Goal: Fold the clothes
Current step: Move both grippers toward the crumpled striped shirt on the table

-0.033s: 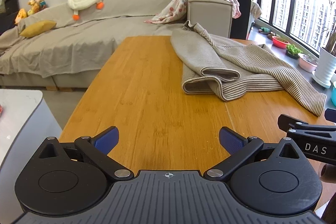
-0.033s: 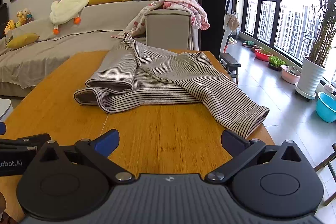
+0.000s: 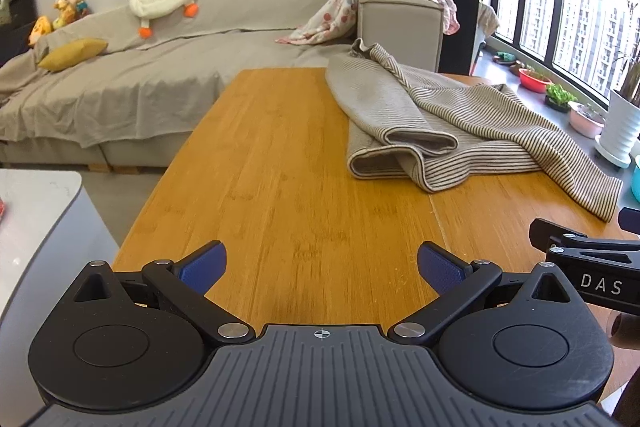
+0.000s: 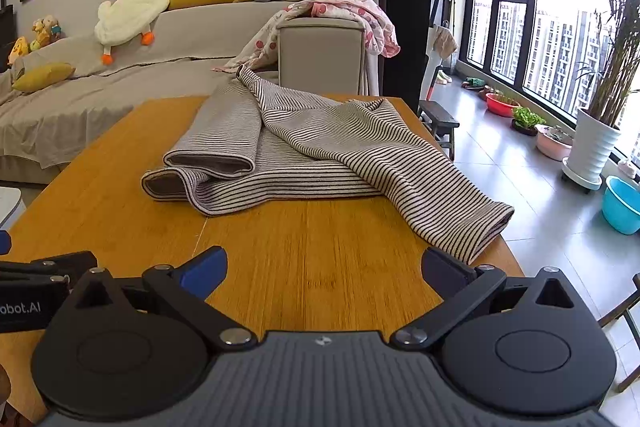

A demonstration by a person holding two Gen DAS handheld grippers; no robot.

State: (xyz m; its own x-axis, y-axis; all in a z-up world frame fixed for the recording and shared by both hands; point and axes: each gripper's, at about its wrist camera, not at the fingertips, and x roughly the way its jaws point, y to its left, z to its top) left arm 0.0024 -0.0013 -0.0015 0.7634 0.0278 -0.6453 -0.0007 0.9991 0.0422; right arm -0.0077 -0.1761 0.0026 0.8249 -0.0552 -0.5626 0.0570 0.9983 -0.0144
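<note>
Striped garment (image 4: 320, 155) crumpled on table (image 3: 288, 195), well ahead of both grippers' fingers (image 3: 204, 263); all spread apart, empty.

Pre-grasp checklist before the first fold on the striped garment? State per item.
1. Left gripper open, nothing held: ok.
2. Right gripper open, nothing held: ok.
3. Grey-and-dark striped knit garment fully on the orange wooden table: not ok, one sleeve end reaches the right edge.
4. Garment flat: not ok, bunched and folded over.
5. Bare table between both grippers and garment: ok.
6. Collar location: cannot tell.
</note>
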